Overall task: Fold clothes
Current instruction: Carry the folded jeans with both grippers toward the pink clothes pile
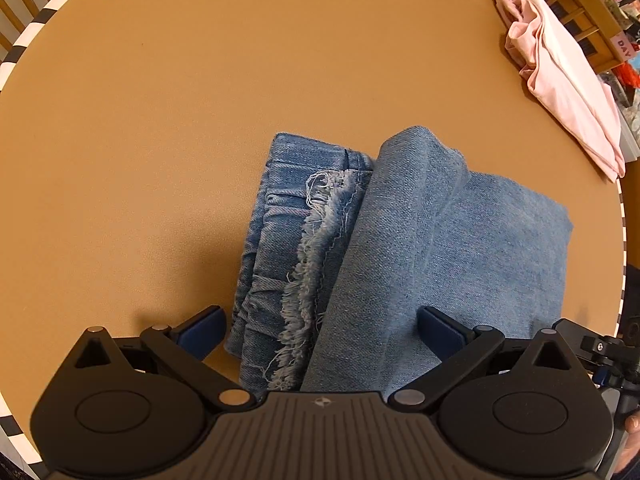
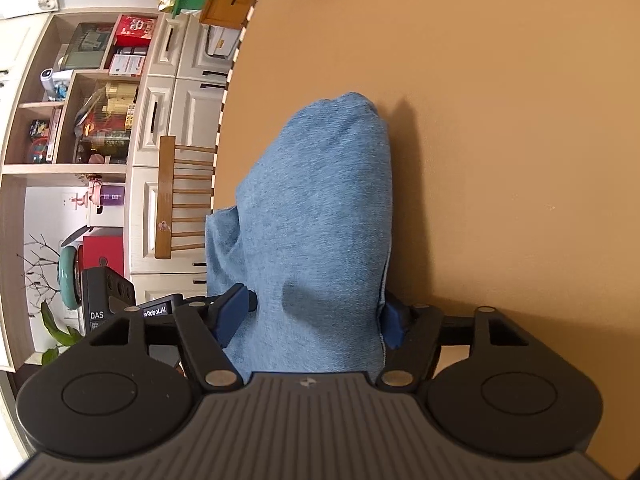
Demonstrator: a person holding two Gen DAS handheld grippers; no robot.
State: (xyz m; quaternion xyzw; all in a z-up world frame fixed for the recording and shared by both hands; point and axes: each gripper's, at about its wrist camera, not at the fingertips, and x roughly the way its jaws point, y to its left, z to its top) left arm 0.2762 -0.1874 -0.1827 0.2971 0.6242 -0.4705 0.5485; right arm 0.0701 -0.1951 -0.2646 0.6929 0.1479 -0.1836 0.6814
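the jeans are matt blue denim with a frayed, fuzzy hem, lying on a smooth matt tan table; beside the jeans, soft pink cloth.

One denim garment, one pink garment, two chairs.

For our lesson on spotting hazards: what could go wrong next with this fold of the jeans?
1. The folded blue denim jeans bulge between the right gripper fingers; the thick fold may slip free.
2. The frayed hem could snag the open left gripper.
3. The denim reaches the round tan table edge and might slide off.
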